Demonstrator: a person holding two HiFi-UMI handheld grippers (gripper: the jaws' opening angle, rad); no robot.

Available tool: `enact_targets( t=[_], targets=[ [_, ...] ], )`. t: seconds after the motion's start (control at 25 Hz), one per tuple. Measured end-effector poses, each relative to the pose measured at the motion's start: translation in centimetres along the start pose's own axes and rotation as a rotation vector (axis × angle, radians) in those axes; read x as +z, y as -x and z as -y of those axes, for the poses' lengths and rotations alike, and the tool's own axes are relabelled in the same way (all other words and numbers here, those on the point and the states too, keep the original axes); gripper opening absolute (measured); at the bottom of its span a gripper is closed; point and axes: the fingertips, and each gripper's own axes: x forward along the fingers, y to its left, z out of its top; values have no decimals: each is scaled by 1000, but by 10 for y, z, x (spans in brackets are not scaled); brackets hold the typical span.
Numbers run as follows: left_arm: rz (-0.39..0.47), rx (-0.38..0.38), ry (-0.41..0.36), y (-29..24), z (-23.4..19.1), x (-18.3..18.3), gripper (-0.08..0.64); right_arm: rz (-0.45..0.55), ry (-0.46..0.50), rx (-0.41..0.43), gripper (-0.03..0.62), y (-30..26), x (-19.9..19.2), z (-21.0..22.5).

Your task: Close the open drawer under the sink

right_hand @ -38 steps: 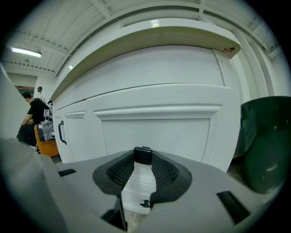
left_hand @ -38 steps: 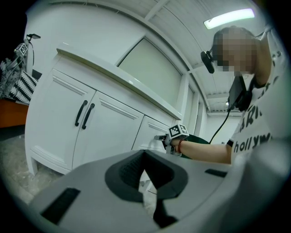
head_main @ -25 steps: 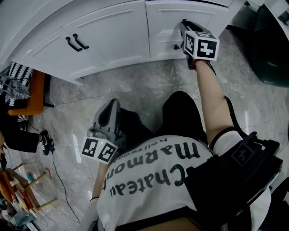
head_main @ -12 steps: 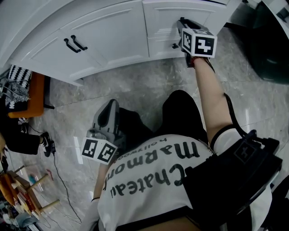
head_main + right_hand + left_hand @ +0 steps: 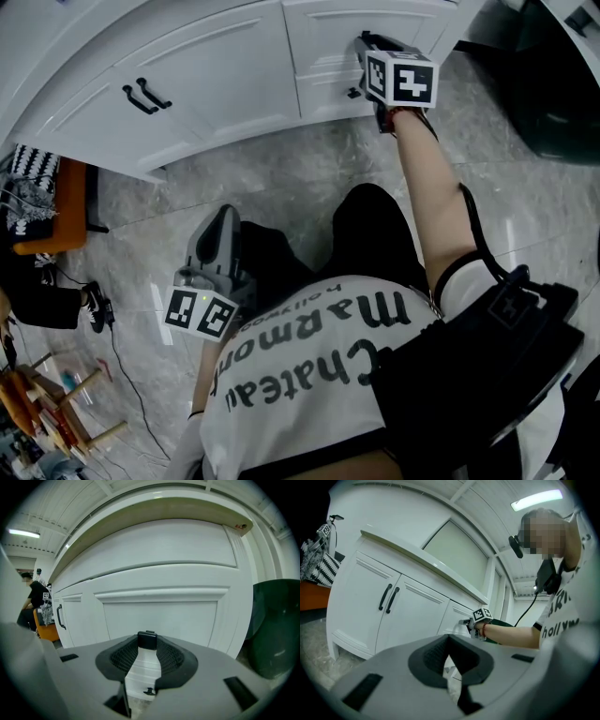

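Cabinet (image 5: 225,66) showing smooth white paint with a satin sheen. Floor (image 5: 281,187) gleaming, polished grey stone-look tile. Left gripper (image 5: 451,660) and right gripper (image 5: 147,645) wearing matt grey plastic shells; pads (image 5: 123,657) showing black ribbed texture. Handle (image 5: 147,638) looking matt black. Shirt (image 5: 281,394) hanging as soft white cloth.

From the head view, the right gripper's (image 5: 367,44) jaw gap is covered by its own body and marker cube, hard against the white cabinet (image 5: 216,66). In the right gripper view, the drawer handle (image 5: 146,640) shows only as a black end clamped between the pads. Right of the cabinet, a dark green bin (image 5: 558,94) is cut off by the edge. Left of the cabinet, floor clutter (image 5: 42,192) is cut off too.
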Motion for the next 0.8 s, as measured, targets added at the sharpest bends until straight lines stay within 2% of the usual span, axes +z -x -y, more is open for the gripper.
enact_targets(
  t=[0.2,0.48,0.8],
  targets=[
    [-6,-14,-1,-4,0,-5,8,7,-7,15,129,1,-1,1],
    [31,-40,-13,-17,-11,-6,8,79,21,37,129,2,2,-3],
    [24,-130,-27,-48,0,12,8,71,-7,47,127,-2,3,-2]
  ],
)
